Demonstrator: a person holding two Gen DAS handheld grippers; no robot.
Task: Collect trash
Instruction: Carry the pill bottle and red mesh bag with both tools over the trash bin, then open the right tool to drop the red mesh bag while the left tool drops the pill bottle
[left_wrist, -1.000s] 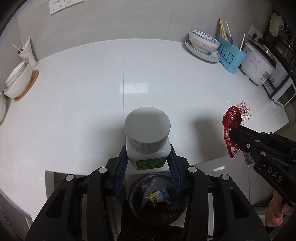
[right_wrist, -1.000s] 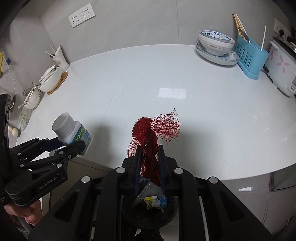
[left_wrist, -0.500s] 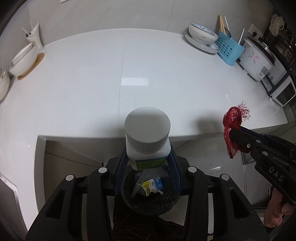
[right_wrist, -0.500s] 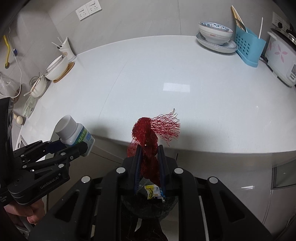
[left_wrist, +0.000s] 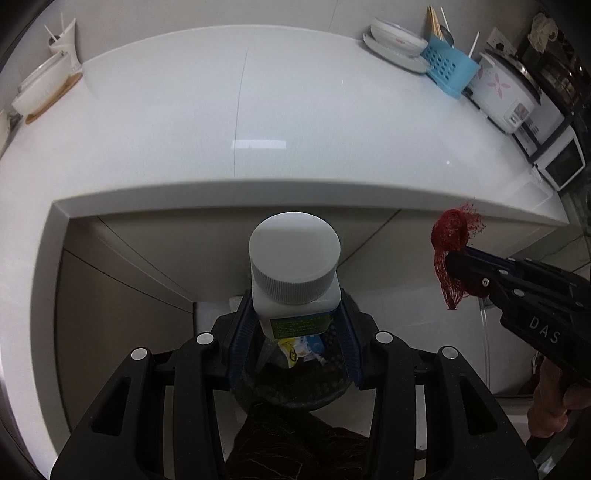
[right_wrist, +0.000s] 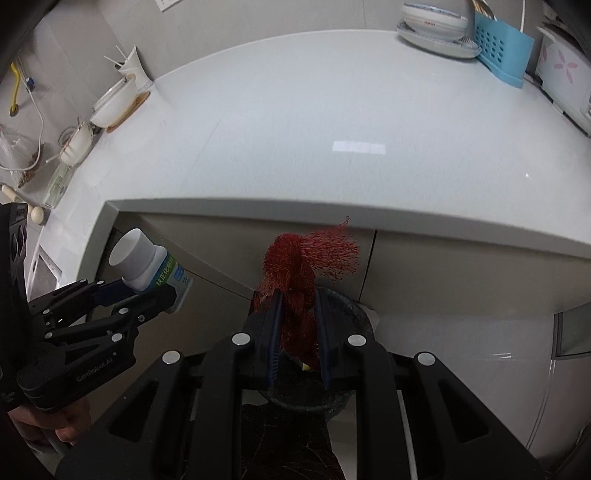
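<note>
My left gripper (left_wrist: 293, 325) is shut on a white plastic bottle (left_wrist: 294, 275) with a ribbed white cap and a green label. It holds the bottle in front of the counter edge, above a dark round trash bin (left_wrist: 295, 384) with wrappers inside. My right gripper (right_wrist: 298, 325) is shut on a crumpled red mesh net (right_wrist: 295, 266), above the same bin (right_wrist: 347, 314). The net (left_wrist: 451, 251) and right gripper also show at the right of the left wrist view. The bottle (right_wrist: 147, 262) and left gripper show at the left of the right wrist view.
A white countertop (left_wrist: 258, 110) with its front edge (right_wrist: 332, 210) lies ahead. On it stand bowls on a plate (left_wrist: 397, 40), a blue utensil caddy (left_wrist: 448, 70), a rice cooker (left_wrist: 506, 96) and a white bowl on a wooden trivet (right_wrist: 114, 107). Cabinet doors (left_wrist: 122, 306) are below.
Both grippers have drawn back and down from the countertop with their loads. The counter edge and cabinet fronts now fill the middle of both views, with the bin closer beneath.
</note>
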